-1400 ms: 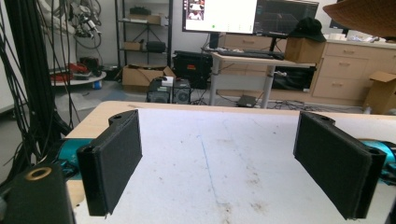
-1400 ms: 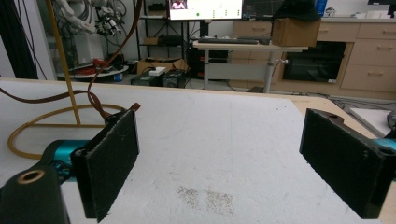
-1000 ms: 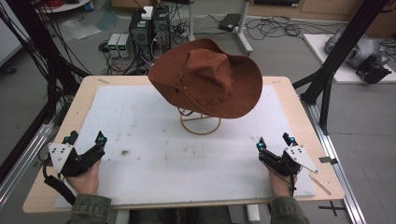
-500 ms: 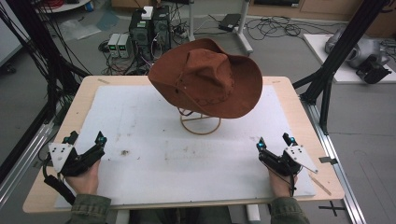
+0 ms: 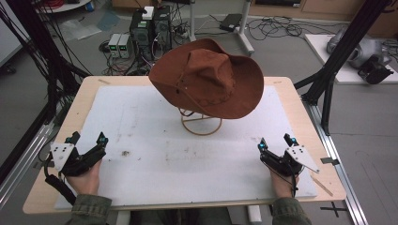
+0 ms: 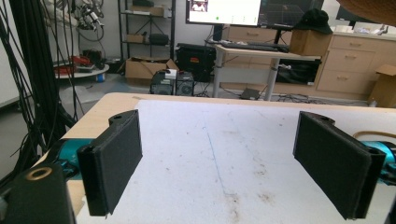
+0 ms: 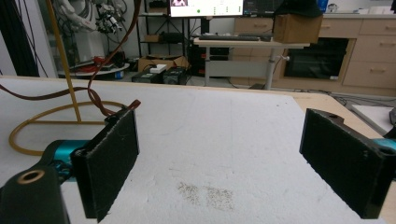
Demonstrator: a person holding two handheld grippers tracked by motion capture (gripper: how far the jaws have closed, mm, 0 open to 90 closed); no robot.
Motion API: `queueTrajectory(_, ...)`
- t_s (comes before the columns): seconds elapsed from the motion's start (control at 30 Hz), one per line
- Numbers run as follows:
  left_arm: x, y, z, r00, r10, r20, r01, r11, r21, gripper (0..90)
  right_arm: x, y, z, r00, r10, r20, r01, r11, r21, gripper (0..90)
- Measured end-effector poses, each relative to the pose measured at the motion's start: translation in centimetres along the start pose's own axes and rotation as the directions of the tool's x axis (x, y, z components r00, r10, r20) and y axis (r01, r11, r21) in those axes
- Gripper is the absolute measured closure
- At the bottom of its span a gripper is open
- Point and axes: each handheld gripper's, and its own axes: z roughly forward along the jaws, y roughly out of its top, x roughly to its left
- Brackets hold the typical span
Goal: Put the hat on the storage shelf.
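High view: nothing has moved over the last second. The brown suede wide-brimmed cowboy hat (image 5: 209,82) sits tilted on a gold wire hat stand (image 5: 201,123) at the back middle of the wooden bench with its white mat (image 5: 155,154), same as before. Left gripper (image 5: 87,138) rests at the near left corner, fingers (image 6: 112,158) spread apart, empty. Right gripper (image 5: 277,140) rests at the near right corner, fingers (image 7: 108,161) also apart, empty; stand base and the hat's dangling brown cord (image 7: 95,100) show at its left. Both well apart from the hat. Judgement: idle start pose, no step begun; the hat is the likely target.
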Motion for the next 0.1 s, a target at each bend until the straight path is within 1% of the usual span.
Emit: queueTrajectory(0.1, 0.05, -0.01, 0.05, 1.0000, -0.002, -0.004, 0.002, 1.0000, 0.005, 16.0, 0.05, -0.03, 0.04, 1.0000, -0.002, -0.004, 0.002, 1.0000, 0.005, 11.1)
